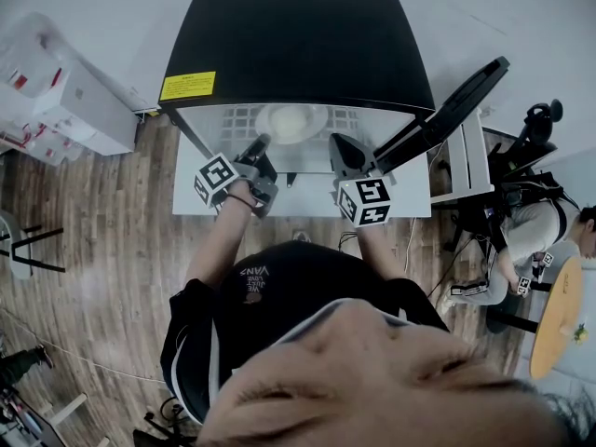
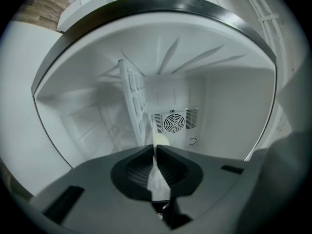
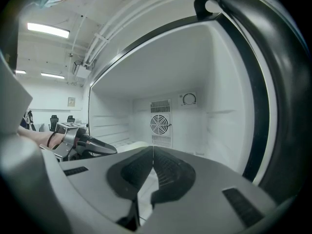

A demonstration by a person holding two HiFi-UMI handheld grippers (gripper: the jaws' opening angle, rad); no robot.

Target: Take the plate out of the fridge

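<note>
A pale round plate (image 1: 291, 121) lies on the wire shelf inside the small black fridge (image 1: 298, 35). My left gripper (image 1: 261, 147) reaches into the opening at the plate's near left rim. In the left gripper view its jaws (image 2: 154, 147) stand almost together with a thin white sliver of the plate (image 2: 161, 139) pinched between them. My right gripper (image 1: 340, 147) hangs at the opening's right side, shut and empty. In the right gripper view its jaws (image 3: 152, 149) meet, and the plate (image 3: 127, 145) and the left gripper (image 3: 78, 143) show to the left.
The fridge door (image 1: 447, 115) stands swung open to the right. A fan vent (image 2: 174, 122) sits on the back wall. White boxes (image 1: 65, 101) lie on the floor at the left. A seated person (image 1: 540, 231) and a round wooden table (image 1: 559, 319) are at the right.
</note>
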